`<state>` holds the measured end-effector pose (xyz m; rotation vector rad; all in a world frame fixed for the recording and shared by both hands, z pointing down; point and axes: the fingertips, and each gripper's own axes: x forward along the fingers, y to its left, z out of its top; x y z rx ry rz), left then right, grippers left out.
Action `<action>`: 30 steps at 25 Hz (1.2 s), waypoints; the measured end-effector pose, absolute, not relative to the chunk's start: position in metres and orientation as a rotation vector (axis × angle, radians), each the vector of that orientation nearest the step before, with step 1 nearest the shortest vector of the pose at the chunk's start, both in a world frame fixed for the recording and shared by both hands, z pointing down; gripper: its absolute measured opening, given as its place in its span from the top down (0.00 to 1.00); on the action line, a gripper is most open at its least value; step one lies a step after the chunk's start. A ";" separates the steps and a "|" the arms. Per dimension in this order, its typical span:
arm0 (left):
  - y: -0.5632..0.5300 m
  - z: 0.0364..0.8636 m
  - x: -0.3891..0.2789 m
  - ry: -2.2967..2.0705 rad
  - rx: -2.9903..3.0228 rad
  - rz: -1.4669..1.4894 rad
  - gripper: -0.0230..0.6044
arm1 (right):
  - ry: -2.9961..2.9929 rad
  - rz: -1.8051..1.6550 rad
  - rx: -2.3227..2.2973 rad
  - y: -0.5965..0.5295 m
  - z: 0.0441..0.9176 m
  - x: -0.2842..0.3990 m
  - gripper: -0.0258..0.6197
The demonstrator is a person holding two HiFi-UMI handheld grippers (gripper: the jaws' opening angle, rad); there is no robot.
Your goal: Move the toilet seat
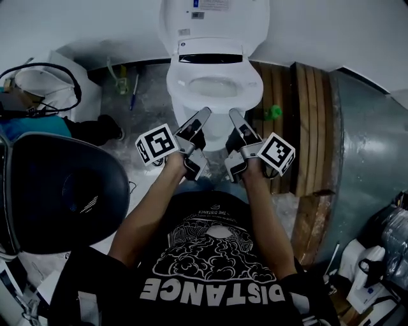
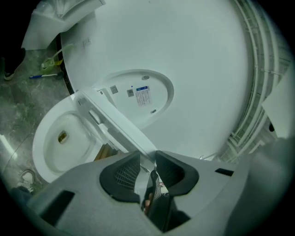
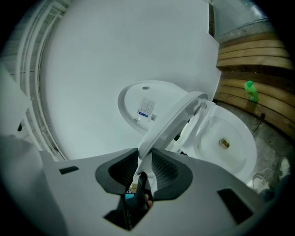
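Note:
A white toilet stands straight ahead with its lid [image 1: 213, 19] upright against the wall. The toilet seat [image 1: 180, 86] is tilted up off the bowl [image 2: 64, 138]. Its front rim runs between the jaws of both grippers. My left gripper [image 1: 203, 116] grips the rim's left front, and in the left gripper view the seat [image 2: 115, 122] enters between the pads of this gripper [image 2: 147, 163]. My right gripper [image 1: 233, 114] grips the rim's right front. There the seat [image 3: 170, 120] is pinched in the gripper [image 3: 144, 159], with the bowl [image 3: 226, 138] open below it.
A black round chair [image 1: 60, 191] stands close on the left, with a white bin [image 1: 44, 83] behind it. Wooden planks [image 1: 306, 108] and a small green object [image 1: 274, 113] lie to the toilet's right. A blue pen [image 1: 135, 89] lies on the grey floor to its left.

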<state>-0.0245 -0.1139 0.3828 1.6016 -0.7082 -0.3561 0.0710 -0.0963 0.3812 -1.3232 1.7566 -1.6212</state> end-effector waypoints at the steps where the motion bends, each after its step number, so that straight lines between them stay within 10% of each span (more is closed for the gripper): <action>1: -0.116 0.380 -0.024 -0.709 1.610 -0.359 0.78 | 1.759 -1.609 -1.307 -0.099 0.377 0.070 0.80; 30: -0.224 0.290 -0.021 -0.818 1.859 -0.473 0.78 | 2.059 -1.325 -0.992 -0.217 0.282 0.071 0.81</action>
